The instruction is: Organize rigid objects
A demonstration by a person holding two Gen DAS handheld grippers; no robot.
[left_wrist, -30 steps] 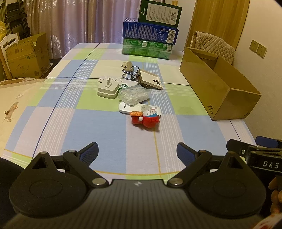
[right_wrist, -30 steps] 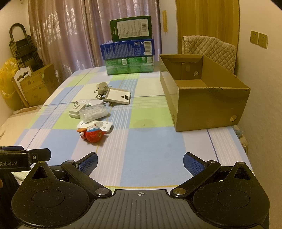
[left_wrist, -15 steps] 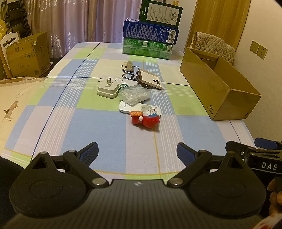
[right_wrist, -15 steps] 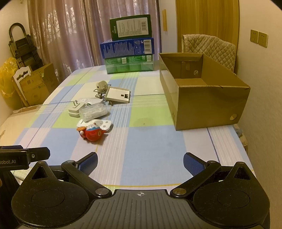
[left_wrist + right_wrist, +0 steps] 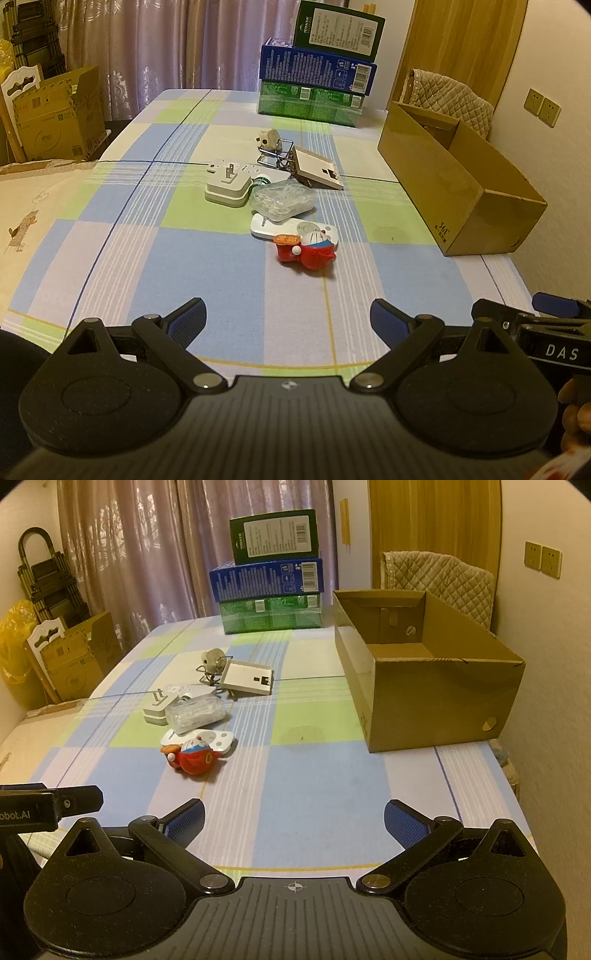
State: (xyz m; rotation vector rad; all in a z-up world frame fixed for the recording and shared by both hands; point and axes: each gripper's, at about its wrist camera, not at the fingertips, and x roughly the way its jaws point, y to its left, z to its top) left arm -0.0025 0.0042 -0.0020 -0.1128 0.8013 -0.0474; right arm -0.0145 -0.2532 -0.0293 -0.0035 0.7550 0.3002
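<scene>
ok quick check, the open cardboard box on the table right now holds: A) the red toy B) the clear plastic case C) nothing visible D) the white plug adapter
C: the right wrist view looks into the cardboard box and shows only bare cardboard walls and floor, while the red toy, white plug adapter and clear plastic case all lie out on the tablecloth.

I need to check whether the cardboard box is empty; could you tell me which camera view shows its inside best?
The right wrist view: it looks into the cardboard box, showing bare floor and far wall. The left wrist view shows the box obliquely, mostly its outer side, the interior largely hidden.
</scene>
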